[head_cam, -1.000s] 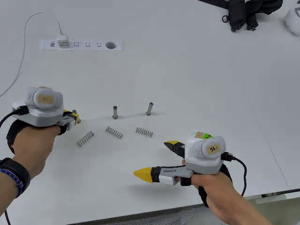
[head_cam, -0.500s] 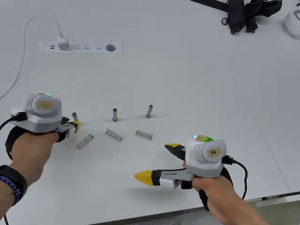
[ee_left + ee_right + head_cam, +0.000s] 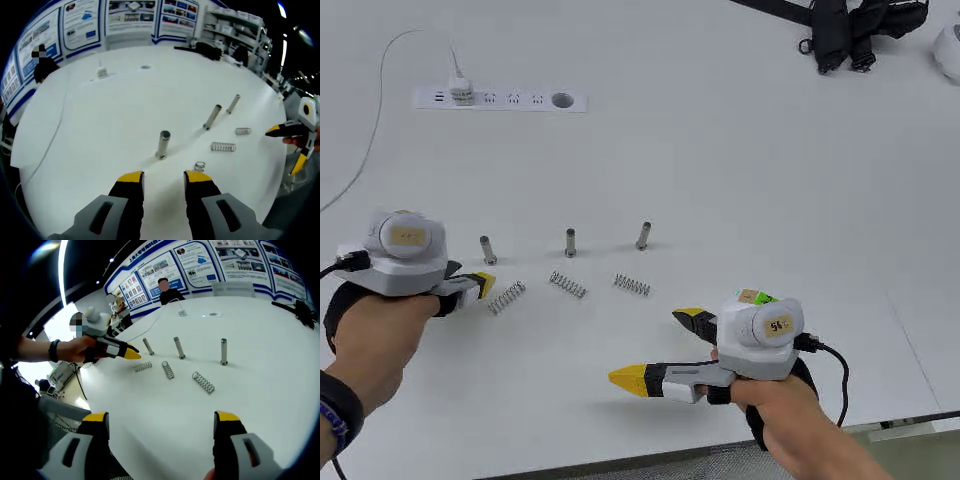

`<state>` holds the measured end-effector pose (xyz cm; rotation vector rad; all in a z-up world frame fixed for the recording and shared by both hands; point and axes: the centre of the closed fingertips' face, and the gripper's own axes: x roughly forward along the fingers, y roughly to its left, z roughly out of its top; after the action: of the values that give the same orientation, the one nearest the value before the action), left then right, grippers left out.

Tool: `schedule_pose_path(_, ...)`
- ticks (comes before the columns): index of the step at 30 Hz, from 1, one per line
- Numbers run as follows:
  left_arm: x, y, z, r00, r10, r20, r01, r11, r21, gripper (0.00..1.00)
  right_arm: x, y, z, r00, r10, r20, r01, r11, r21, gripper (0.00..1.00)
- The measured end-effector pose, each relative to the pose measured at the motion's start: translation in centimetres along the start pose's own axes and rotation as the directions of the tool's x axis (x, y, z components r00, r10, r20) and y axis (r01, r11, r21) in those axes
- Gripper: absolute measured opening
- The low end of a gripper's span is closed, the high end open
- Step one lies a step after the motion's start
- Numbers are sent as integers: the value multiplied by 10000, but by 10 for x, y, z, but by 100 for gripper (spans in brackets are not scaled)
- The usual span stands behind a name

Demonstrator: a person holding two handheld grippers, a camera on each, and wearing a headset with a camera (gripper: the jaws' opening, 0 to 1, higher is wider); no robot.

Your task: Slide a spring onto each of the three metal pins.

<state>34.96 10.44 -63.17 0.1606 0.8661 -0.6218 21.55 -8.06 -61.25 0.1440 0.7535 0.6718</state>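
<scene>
Matl/finish: white bench, bare metal, moulded plastic.
Bench (image 3: 740, 160) top white, smooth, matt w/ faint sheen. Pins (image 3: 570, 242) grey metal, satin. Springs (image 3: 566, 285) thin wire, shiny. Left gripper (image 3: 480, 285) and right gripper (image 3: 657, 348): grey-white plastic shells, yellow tips. Power strip (image 3: 500, 99), far-left edge: white plastic.

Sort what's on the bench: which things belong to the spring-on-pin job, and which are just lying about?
Job:
left pin, middle pin, right pin
left spring, middle spring, right spring

Lying about:
power strip
black gear
</scene>
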Motion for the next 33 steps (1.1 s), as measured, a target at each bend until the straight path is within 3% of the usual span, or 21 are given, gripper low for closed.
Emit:
schedule_pose_path(10,-12,0,-6,10000,-47,38,47,10000,27,37,2,2,1,10000,27,16,-27,10000,-2,87)
schedule_pose_path(23,-22,-9,-22,9993,-378,-5,378,9993,-5,44,3,2,3,10000,20,8,-20,10000,-83,87)
schedule_pose_path(33,-34,-15,-29,9983,-568,136,567,9984,70,50,4,1,4,10000,2,2,-2,10000,-88,88)
